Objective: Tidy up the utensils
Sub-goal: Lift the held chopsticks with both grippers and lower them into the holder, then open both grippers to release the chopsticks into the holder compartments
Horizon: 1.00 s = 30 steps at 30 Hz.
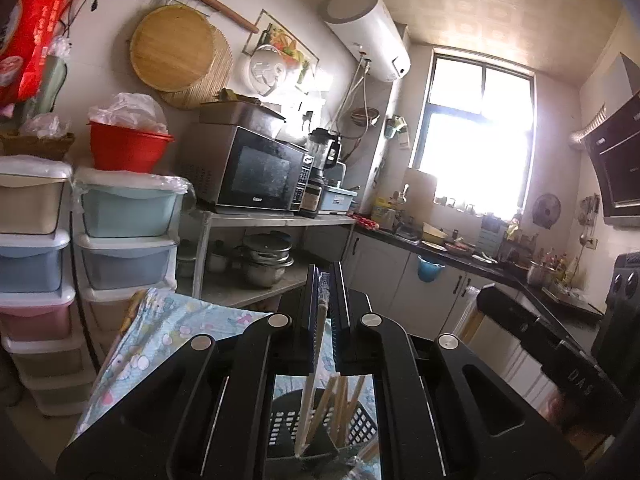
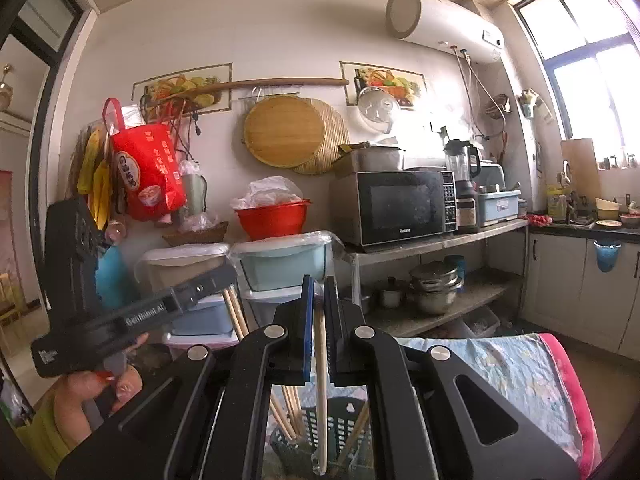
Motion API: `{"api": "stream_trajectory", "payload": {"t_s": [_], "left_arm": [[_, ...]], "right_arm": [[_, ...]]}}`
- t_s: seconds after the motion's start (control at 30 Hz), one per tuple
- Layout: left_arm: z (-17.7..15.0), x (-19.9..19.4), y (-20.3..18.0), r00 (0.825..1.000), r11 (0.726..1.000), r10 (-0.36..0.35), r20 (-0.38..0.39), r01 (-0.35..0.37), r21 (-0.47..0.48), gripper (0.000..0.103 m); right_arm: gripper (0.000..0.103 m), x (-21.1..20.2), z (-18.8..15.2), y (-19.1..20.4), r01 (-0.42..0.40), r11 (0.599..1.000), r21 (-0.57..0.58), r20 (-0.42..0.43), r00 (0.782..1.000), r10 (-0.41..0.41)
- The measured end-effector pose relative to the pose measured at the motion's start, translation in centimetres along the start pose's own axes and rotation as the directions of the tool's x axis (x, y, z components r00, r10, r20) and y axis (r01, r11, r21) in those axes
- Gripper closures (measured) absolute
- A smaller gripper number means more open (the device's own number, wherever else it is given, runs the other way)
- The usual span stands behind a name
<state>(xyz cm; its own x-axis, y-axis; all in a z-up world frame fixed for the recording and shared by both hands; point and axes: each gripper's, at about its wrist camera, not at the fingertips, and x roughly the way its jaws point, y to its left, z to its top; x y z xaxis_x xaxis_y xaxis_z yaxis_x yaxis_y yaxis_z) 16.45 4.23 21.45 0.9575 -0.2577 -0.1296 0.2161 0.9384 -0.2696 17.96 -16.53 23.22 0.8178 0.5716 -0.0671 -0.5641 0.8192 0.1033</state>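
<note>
In the left wrist view my left gripper [image 1: 325, 278] is shut on a pale chopstick [image 1: 310, 400] that hangs down into a dark perforated utensil holder [image 1: 360, 424]. Several wooden chopsticks [image 1: 340, 404] stand in that holder. In the right wrist view my right gripper [image 2: 319, 286] is shut on another pale chopstick [image 2: 320, 400], whose lower end reaches into the same holder [image 2: 344, 428]. The left gripper [image 2: 216, 280] shows at the left of that view, held by a hand [image 2: 96, 388], with its chopstick [image 2: 236, 312] slanting down. The right gripper's body [image 1: 532, 328] appears at the right of the left wrist view.
The holder stands on a table with a floral blue cloth [image 2: 504, 364]. Behind are a metal shelf [image 2: 440, 240] with a microwave [image 2: 400, 204] and pots [image 2: 434, 288], stacked plastic drawers [image 1: 128, 232], a red bowl [image 2: 272, 218] and a kitchen counter [image 1: 460, 256] under the window.
</note>
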Motion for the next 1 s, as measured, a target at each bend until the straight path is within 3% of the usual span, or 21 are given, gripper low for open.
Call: {"api": "stream_trajectory", "payload": {"t_s": [0.4,1.0], "left_arm": [[-0.8,1.2,2.0,1.000,1.000,0.018,-0.006,-0.019,-0.022,0.100],[-3.6,3.6,3.9,0.998,0.997,0.036,-0.059,-0.040,-0.064,0.100]], "right_arm": [[0.098,2.1,0.4,0.4,0.001,0.999,-0.033,0.019,1.000,0.000],[0.098,6.6,-3.6,-1.0,0.044,0.999,-0.027,-0.025,0.999,-0.045]]}}
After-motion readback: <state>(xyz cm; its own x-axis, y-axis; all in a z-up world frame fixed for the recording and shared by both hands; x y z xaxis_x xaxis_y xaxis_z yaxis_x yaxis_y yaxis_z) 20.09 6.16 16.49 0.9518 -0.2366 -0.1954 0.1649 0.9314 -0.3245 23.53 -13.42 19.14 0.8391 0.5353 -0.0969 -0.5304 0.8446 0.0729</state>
